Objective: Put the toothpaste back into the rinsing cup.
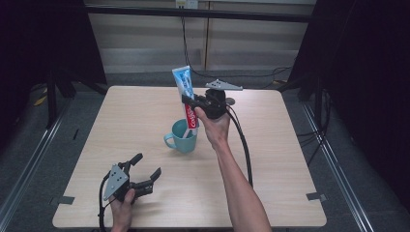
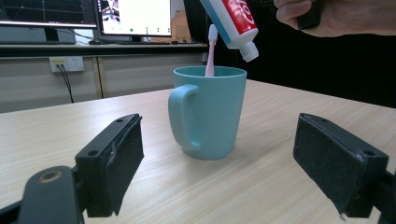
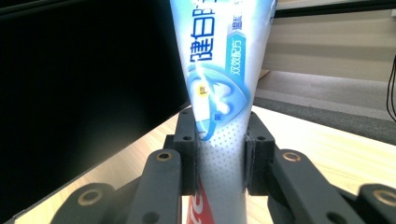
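Above the teal mug [image 1: 182, 137], my right gripper [image 1: 192, 104] holds a toothpaste tube [image 1: 186, 94]. My two jaws are squeezed tight on the middle of the tube. The tube stands almost straight up, with its white cap [image 2: 250, 51] pointing down, just over the mug's far rim. A pink toothbrush [image 2: 211, 49] already stands inside the mug. I think the tube goes in next, so it must go straight down into the open top, beside the brush. My right hand is nearer to the mug. My left gripper [image 1: 146, 173] waits low near the front of the wooden table [image 1: 290, 164], jaws wide apart and holding nothing, pointed at the mug.
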Motion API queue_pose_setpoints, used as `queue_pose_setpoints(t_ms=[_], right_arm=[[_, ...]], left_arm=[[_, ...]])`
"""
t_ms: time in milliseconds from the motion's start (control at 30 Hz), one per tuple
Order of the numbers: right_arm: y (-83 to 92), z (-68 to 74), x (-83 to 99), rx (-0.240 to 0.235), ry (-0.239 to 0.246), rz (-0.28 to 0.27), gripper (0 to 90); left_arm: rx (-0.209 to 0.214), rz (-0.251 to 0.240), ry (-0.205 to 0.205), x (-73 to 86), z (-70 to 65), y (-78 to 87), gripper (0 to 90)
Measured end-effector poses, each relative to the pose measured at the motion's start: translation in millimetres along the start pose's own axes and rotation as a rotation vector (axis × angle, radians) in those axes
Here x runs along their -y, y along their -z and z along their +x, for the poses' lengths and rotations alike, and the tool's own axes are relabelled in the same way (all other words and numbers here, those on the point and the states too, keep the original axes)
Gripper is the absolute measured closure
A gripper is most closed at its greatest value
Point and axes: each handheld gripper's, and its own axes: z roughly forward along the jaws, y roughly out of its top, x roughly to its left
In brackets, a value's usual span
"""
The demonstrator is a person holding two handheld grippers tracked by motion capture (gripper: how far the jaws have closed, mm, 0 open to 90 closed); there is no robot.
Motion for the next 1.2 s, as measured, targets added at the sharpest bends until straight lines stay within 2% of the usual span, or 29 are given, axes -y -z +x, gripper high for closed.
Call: queue_pose_setpoints(t_ms=[100, 200, 433, 600, 733, 933, 1200], right_arm=[[-2.8, 0.6, 1.3, 0.004, 0.004, 0.006, 71.7], [-9.0, -0.5, 2.4, 0.009, -0.005, 0.003, 71.6], [-20.7, 2.0, 3.3, 0.010, 0.006, 0.008, 71.4], [-26.4, -0.6, 7.4, 0.006, -0.021, 0.022, 71.3], [-27.8, -2.4, 12.5, 0.001, -0.034, 0.027, 71.4], [-29.1, -4.0, 18.9, 0.011, -0.026, 0.066, 71.2], [-30.7, -5.4, 23.4, 0.011, -0.028, 0.081, 70.9]], left_arm=[[0.012, 0.004, 0.000, 0.0, -0.3, -0.4, 15.9], [0.005, 0.000, 0.002, 0.2, -1.0, 0.0, 15.9], [0.005, -0.002, 0.000, 0.3, -1.4, 0.3, 16.0], [0.007, 0.001, -0.001, 0.2, -1.0, 0.4, 15.9], [0.006, 0.002, -0.001, 0.2, -0.9, 0.4, 16.0], [0.009, 0.001, 0.004, 0.2, -1.1, 0.3, 16.0], [0.007, -0.002, 0.003, 0.3, -0.9, 0.0, 16.0]])
